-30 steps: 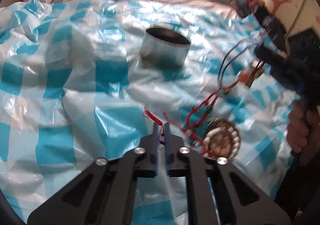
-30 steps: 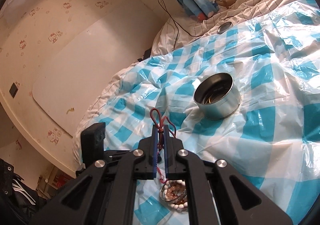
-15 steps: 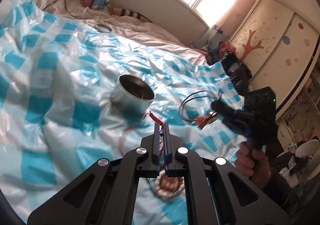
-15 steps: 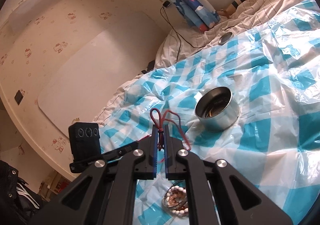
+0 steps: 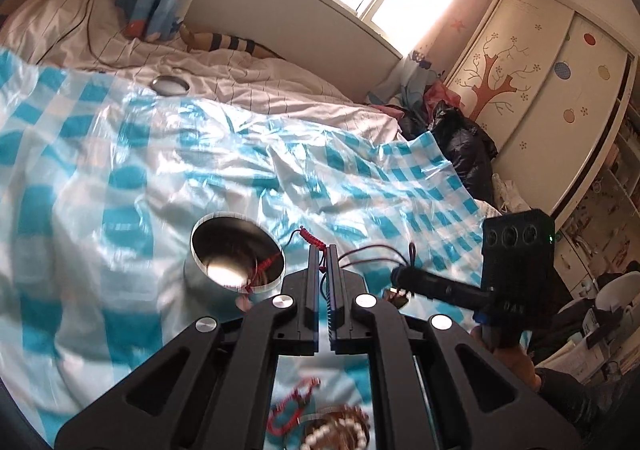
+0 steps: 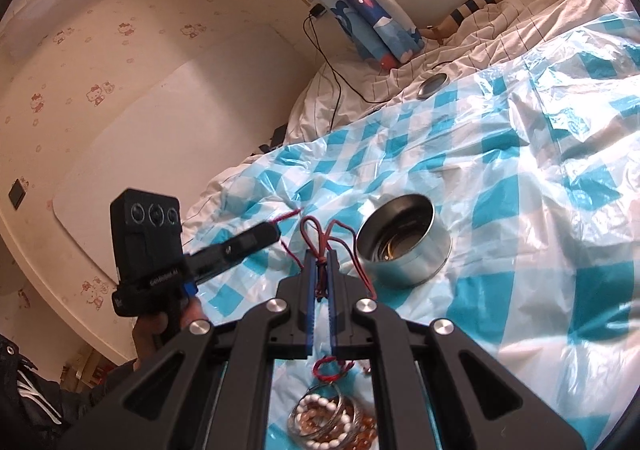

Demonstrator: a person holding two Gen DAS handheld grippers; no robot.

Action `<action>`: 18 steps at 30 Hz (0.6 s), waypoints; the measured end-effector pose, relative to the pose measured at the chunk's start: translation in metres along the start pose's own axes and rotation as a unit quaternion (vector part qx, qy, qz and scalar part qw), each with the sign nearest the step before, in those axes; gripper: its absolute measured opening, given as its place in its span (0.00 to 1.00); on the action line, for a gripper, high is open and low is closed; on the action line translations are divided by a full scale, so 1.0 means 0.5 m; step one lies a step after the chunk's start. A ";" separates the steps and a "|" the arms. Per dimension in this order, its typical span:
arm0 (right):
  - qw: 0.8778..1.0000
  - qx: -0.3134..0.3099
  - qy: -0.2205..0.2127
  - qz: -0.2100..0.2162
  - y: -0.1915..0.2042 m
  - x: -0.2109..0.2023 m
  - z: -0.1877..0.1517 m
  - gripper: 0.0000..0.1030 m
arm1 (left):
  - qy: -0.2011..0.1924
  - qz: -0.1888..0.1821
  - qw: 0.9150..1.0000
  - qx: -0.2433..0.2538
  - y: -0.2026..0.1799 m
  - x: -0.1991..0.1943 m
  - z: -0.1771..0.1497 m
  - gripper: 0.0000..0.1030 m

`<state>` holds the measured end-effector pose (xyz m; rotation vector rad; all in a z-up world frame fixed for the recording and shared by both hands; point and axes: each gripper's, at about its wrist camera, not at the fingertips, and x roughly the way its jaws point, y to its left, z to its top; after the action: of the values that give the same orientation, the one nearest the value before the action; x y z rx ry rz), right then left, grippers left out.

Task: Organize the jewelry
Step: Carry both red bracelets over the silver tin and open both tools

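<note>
My left gripper is shut on a red braided cord, held above the checked sheet just right of an open round metal tin. The cord's tail hangs blurred over the tin's rim. My right gripper is shut on a dark red string necklace, whose loops stick up past the fingertips, just left of the tin. Each gripper shows in the other's view: the right gripper and the left gripper. A pile of beaded bracelets lies on the sheet below both.
A blue-and-white checked plastic sheet covers the bed. A round metal lid lies at its far edge on the white bedding. A black bag and a wardrobe stand at the right. A person's hand holds the left tool.
My left gripper has risen and tilted upward, lifting the red braided cord off the sheet and over beside the tin. The right gripper has drifted slightly, still gripping its string.
</note>
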<state>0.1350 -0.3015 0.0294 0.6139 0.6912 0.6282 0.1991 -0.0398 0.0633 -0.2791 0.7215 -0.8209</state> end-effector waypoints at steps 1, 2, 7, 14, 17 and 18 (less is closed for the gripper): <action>1.000 -0.003 0.001 -0.002 -0.002 0.005 0.007 0.06 | -0.001 -0.001 1.000 0.000 0.002 0.007 0.008 0.03; 1.000 -0.005 0.002 -0.003 -0.004 0.009 0.012 0.06 | -0.002 -0.001 1.000 0.000 0.005 0.015 0.016 0.03; 1.000 -0.014 0.010 -0.014 -0.022 0.038 0.044 0.06 | 0.009 0.009 1.000 -0.003 0.031 0.075 0.040 0.03; 0.999 -0.017 0.029 -0.020 -0.048 0.091 0.069 0.06 | 0.075 0.113 0.991 0.012 0.085 0.161 0.012 0.21; 0.999 -0.018 0.038 -0.022 -0.051 0.109 0.069 0.06 | 0.060 0.142 0.988 0.019 0.088 0.146 0.013 0.40; 0.999 -0.019 0.040 -0.024 -0.051 0.115 0.068 0.06 | 0.056 0.147 0.987 0.022 0.087 0.141 0.014 0.42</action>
<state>0.2028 -0.2883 0.0107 0.5380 0.7655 0.6230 0.2610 -0.0638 0.0136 -0.0826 0.8250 -0.5728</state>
